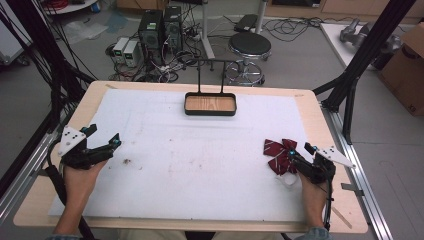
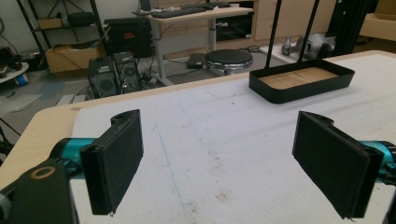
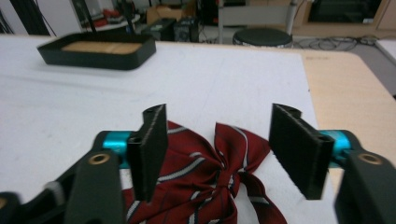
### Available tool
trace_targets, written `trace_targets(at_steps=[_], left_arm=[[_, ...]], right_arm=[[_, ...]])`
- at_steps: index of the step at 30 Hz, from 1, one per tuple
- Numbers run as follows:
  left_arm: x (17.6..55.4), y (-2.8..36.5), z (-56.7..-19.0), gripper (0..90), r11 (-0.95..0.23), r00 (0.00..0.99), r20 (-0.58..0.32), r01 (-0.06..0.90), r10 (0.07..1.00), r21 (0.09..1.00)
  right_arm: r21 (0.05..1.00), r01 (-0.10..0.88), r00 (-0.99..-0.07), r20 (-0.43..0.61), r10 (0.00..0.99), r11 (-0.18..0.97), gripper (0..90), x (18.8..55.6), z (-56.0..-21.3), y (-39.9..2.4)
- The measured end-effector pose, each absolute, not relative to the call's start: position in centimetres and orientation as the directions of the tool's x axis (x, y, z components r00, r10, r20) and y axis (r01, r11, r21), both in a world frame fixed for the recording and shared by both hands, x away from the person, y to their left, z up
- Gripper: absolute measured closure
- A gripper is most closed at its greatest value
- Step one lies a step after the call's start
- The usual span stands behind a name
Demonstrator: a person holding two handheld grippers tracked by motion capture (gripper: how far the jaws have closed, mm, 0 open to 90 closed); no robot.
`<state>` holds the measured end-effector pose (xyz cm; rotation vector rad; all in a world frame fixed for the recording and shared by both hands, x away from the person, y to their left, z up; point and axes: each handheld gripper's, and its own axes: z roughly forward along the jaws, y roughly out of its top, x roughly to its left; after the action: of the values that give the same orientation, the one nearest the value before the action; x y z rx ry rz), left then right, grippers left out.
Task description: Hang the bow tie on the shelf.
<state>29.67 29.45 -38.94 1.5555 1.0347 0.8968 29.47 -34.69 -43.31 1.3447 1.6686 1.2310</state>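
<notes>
On a white table mat [image 1: 200, 165], the right gripper [image 3: 217, 149] at four o'clock spreads its jaws over a red striped bow [image 3: 210, 172], the left gripper [image 2: 217, 158] at nine gapes empty, and a black tray [image 1: 210, 104] sits at twelve.

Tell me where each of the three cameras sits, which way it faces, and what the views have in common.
High view: above the person's side, looking forward and down on the table; both forearms, the left gripper and right gripper show.
Left gripper view: rides the left gripper, looking across the white mat between its open jaws.
Right gripper view: rides the right gripper, jaws open either side of the red striped bow tie.
Shared: all three show the black tray and the round stool.
</notes>
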Motion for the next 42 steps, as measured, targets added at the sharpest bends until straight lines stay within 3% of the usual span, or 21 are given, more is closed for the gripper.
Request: trace_targets(at_steps=[23,27,42], left_arm=[[29.7,29.1,-38.9,16.9,-0.118,0.367,0.049,0.166,0.929,0.979],[29.7,29.0,-38.9,16.9,-0.119,0.371,0.050,0.166,0.927,0.979],[29.8,28.9,-39.0,16.9,-0.127,0.369,0.059,0.163,0.927,0.979]], right_arm=[[0.780,0.623,-0.208,0.082,0.975,0.067,67.3,32.8,-45.0,-34.3],[0.779,0.622,-0.215,0.077,0.973,0.076,74.1,32.9,-45.0,-34.3],[0.889,0.456,-0.276,0.104,0.956,0.035,74.7,32.6,-40.7,-33.4]])
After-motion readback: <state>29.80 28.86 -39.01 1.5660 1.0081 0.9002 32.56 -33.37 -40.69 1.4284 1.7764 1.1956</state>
